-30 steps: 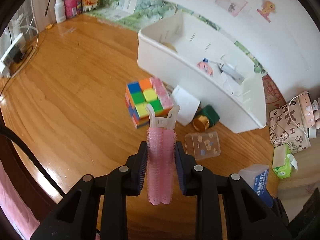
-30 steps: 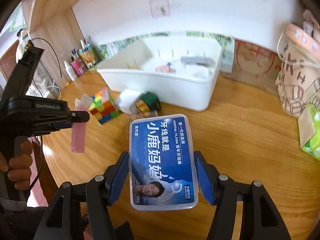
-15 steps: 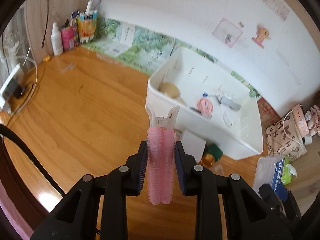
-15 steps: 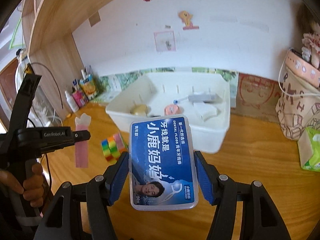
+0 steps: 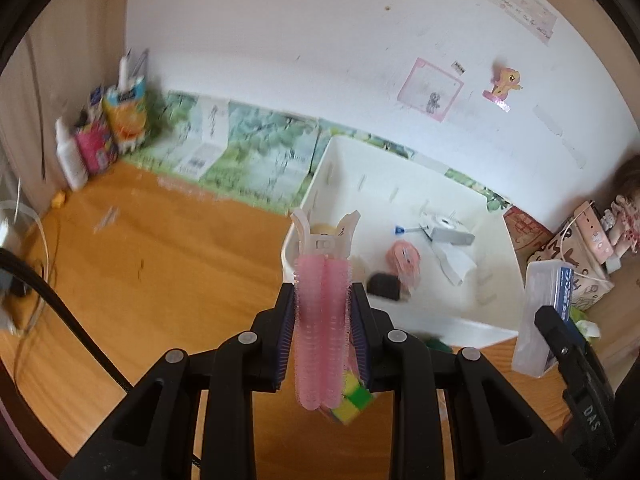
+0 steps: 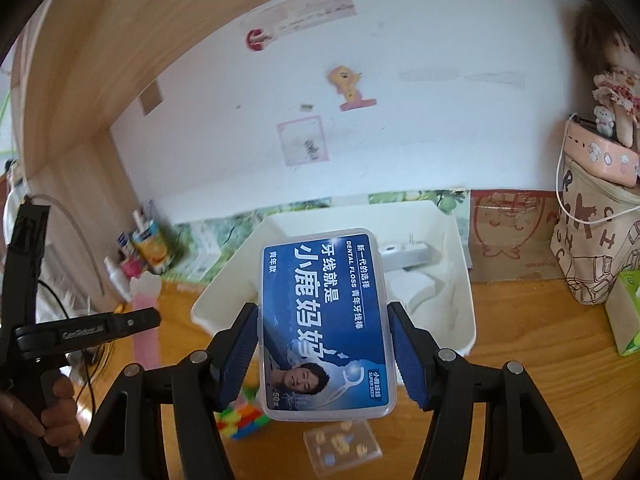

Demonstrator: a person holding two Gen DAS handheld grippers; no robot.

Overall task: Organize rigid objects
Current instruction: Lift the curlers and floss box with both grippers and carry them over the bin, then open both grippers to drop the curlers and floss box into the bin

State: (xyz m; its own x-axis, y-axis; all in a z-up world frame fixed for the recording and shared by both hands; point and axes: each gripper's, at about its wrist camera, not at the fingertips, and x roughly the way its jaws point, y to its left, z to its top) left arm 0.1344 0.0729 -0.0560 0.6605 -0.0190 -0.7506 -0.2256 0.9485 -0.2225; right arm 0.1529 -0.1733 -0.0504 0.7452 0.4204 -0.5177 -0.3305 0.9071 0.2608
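My left gripper (image 5: 322, 300) is shut on a pink hair-roller clip (image 5: 322, 312) with a white clasp, held upright in front of the near left corner of the white bin (image 5: 308, 196). In the right wrist view the same clip (image 6: 146, 320) shows at the left, in the other gripper held by a hand (image 6: 56, 408). My right gripper (image 6: 324, 344) is shut on a blue dental floss box (image 6: 324, 320), raised in front of the white bin (image 6: 466, 280). That box (image 5: 540, 316) appears at the right edge of the left wrist view. The bin holds a pink round item (image 5: 404, 258), a grey tool (image 5: 448, 234) and a dark block (image 5: 384, 286).
A colourful puzzle cube (image 6: 242, 416) and a small clear case (image 6: 342, 446) lie on the wooden desk (image 5: 140, 280) below the grippers. Bottles and cartons (image 5: 104, 136) stand in the far left corner. A patterned bag (image 6: 592, 248) and a green tissue pack (image 6: 626, 312) sit at the right.
Both grippers have risen and moved toward the white bin, still holding the clip and the floss box. The cube and small case have slid down to the bottom of the views.
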